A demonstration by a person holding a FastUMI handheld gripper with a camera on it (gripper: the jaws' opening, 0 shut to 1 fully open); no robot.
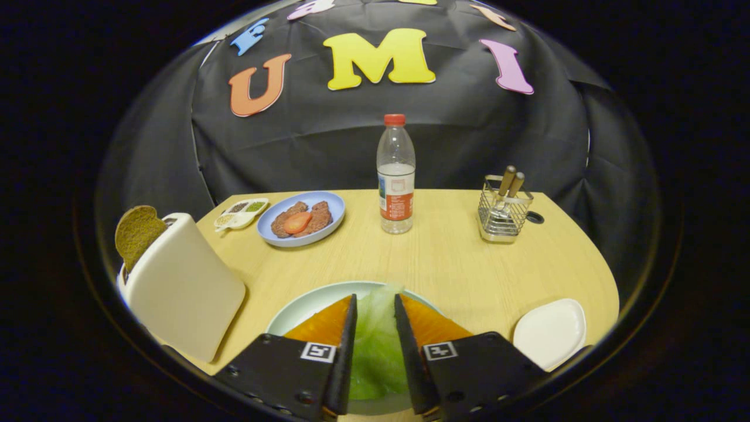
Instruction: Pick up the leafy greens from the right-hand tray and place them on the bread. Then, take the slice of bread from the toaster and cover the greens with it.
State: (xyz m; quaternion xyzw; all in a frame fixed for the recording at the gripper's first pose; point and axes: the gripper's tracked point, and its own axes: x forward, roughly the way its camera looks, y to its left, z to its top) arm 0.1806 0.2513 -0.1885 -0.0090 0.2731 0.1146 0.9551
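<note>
Tongs [375, 305] on the leafy greens [375, 346], over the pale green plate [304, 305].
Fingers set narrow with the greens filling the gap between them; both inner faces look to be against the leaf, contact not fully clear. Bread isn't discernible under the fingers. Empty white tray [551, 331] just right of the tongs. White toaster [181, 281] to the left, dark bread slice [137, 231] sticking up out of its slot. Beyond the tongs on the table [439, 264]: blue plate [302, 218] with patties and a tomato slice [297, 221], small seasoning dish [241, 212] beside it, water bottle [395, 176] dead ahead, wire cutlery holder [504, 211] ahead-right.
</note>
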